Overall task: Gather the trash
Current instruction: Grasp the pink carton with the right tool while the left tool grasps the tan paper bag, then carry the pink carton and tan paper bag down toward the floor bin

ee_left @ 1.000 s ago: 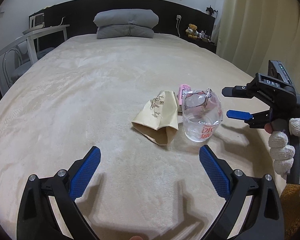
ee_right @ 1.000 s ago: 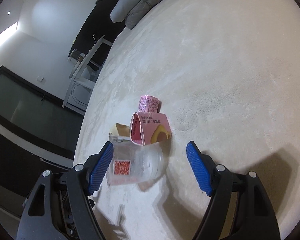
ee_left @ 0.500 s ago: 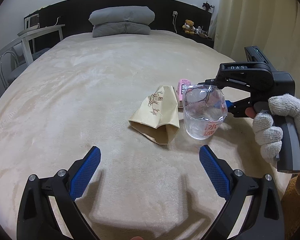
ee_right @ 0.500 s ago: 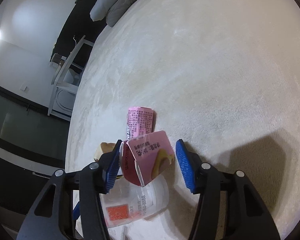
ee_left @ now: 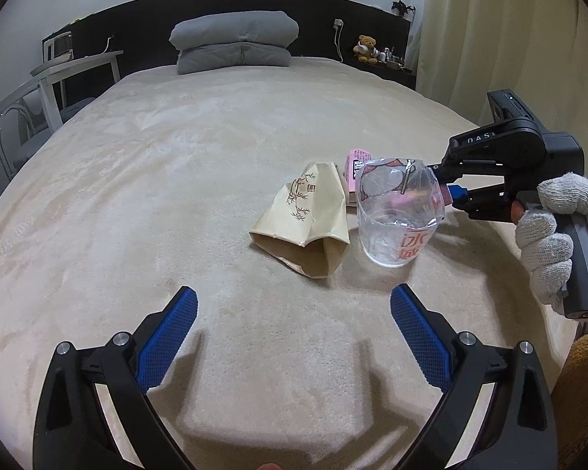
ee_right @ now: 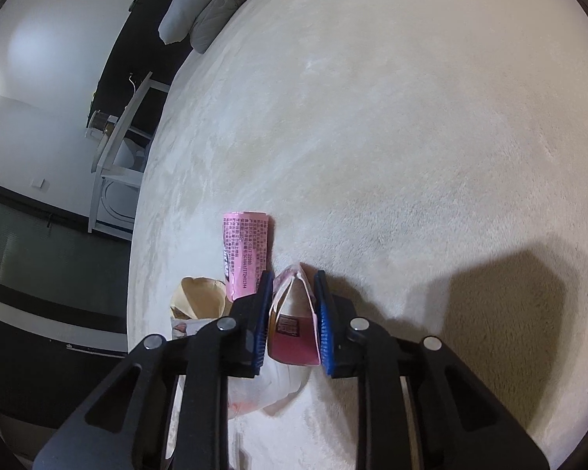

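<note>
Right tool (ee_right: pixel 293 305) angled down, pinching pink carton (ee_right: pixel 294 333); left tool (ee_left: pixel 294 337) agape

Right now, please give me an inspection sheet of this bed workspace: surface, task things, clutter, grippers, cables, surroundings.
Surface: beige bed cover, mostly bare.
Job's things: paper bag, clear plastic cup, pink wrapper, pink carton, grouped together.
Clutter: nothing seen.
Grippers: left gripper open, holding nothing; right gripper shut on the pink carton.
Cables: charger cable on the headboard.
Surroundings: grey pillows, teddy bear, curtain.
</note>
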`<state>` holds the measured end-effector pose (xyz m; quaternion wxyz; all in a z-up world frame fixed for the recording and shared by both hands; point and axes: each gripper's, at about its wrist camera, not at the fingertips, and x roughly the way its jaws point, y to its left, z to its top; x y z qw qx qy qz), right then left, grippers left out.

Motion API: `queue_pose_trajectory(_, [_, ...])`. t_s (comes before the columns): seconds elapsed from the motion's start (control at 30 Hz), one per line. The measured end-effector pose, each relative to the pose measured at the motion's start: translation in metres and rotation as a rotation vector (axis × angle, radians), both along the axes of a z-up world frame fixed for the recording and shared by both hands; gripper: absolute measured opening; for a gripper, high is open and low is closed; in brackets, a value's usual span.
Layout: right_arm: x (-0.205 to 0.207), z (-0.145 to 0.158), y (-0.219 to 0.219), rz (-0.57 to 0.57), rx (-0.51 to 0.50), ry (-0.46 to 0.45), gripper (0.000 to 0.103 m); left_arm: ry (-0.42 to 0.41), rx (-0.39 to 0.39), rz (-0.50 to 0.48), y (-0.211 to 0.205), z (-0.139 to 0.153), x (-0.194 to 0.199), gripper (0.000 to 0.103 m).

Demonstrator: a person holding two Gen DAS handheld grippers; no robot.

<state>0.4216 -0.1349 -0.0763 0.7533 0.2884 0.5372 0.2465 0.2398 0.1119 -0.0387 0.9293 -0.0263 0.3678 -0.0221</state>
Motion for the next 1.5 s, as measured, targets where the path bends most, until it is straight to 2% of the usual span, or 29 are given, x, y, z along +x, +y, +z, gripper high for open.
queue_pose_trajectory(0.23, [-0.006,0.015,-0.005,0.034,-0.01,-0.053,0.021,-0.008,-0.006,-0.022,-0.001,-0.001,0.013,0.097])
queue_pose_trajectory(0.5, [-0.021,0.035,-0.011,0.097,-0.075,-0.134,0.021,0.006,-0.018,-0.047,0.0,-0.008,0.044,0.097])
queue_pose_trajectory(0.57, [-0.024,0.037,-0.014,0.11,-0.087,-0.143,0.021,0.01,0.002,-0.051,0.0,-0.01,0.051,0.097])
queue_pose_trajectory(0.87, [-0.027,0.043,-0.028,0.141,-0.098,-0.153,0.021,0.054,0.002,-0.12,0.001,-0.021,0.083,0.096])
queue_pose_trajectory(0.93, [-0.027,0.043,-0.03,0.144,-0.097,-0.153,0.021,0.056,0.003,-0.129,0.001,-0.021,0.087,0.089])
queue_pose_trajectory(1.0, [-0.027,0.044,-0.032,0.15,-0.098,-0.155,0.021,0.074,0.005,-0.135,0.001,-0.024,0.092,0.071])
queue_pose_trajectory(1.07, [-0.027,0.044,-0.033,0.153,-0.098,-0.154,0.021,0.081,0.004,-0.139,0.002,-0.026,0.095,0.068])
queue_pose_trajectory(1.1, [-0.027,0.044,-0.033,0.154,-0.098,-0.153,0.021,0.081,0.004,-0.139,0.002,-0.027,0.095,0.062])
queue_pose_trajectory(1.27, [-0.028,0.044,-0.034,0.158,-0.099,-0.152,0.021,0.071,0.005,-0.13,0.003,-0.025,0.095,0.049])
queue_pose_trajectory(1.5, [-0.033,0.045,-0.037,0.16,-0.097,-0.153,0.021,0.048,0.019,-0.108,0.002,-0.018,0.086,0.046])
